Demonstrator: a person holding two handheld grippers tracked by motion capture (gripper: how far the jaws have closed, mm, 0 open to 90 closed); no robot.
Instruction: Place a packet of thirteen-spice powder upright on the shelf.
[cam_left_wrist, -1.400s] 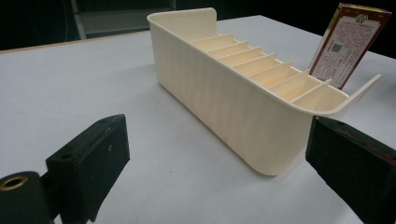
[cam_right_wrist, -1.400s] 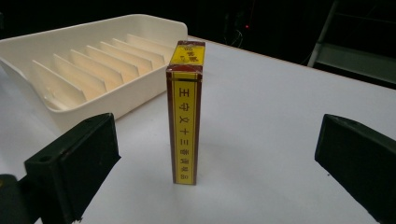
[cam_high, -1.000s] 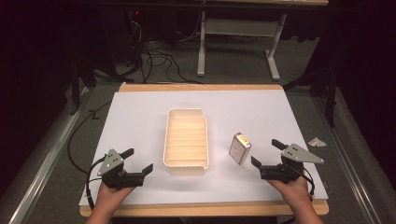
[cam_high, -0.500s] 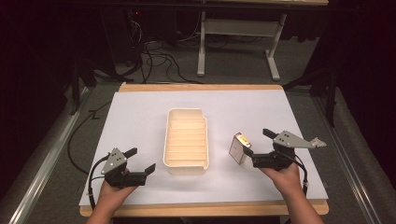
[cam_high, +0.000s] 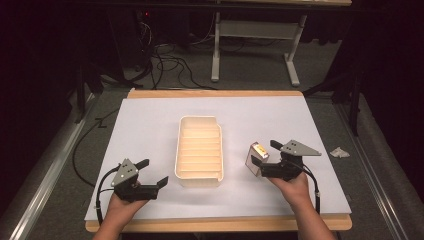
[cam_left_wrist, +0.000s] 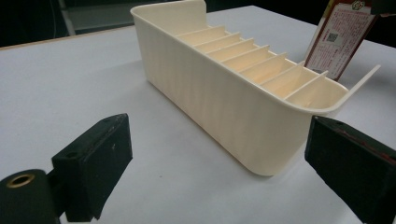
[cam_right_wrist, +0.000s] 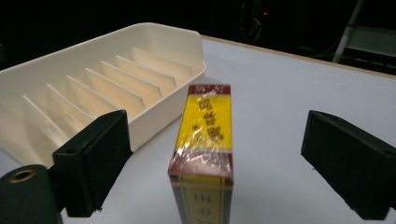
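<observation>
The right hand-held gripper (cam_high: 262, 161) straddles the standing box (cam_high: 256, 158), jaws wide, nothing gripped yet; left hand-held gripper (cam_high: 153, 176) idles wide beside the empty tray (cam_high: 199, 176).

Bright sharp table (cam_high: 150, 120), dark dim surroundings

A cream plastic tray with slotted dividers (cam_high: 199, 150) sits mid-table on the white sheet, long side running away from the person, slots empty. Just to its right stands a small cellophane-wrapped box, yellow top with dark red borders (cam_high: 256, 158) (upright, near the tray's front corner).
</observation>
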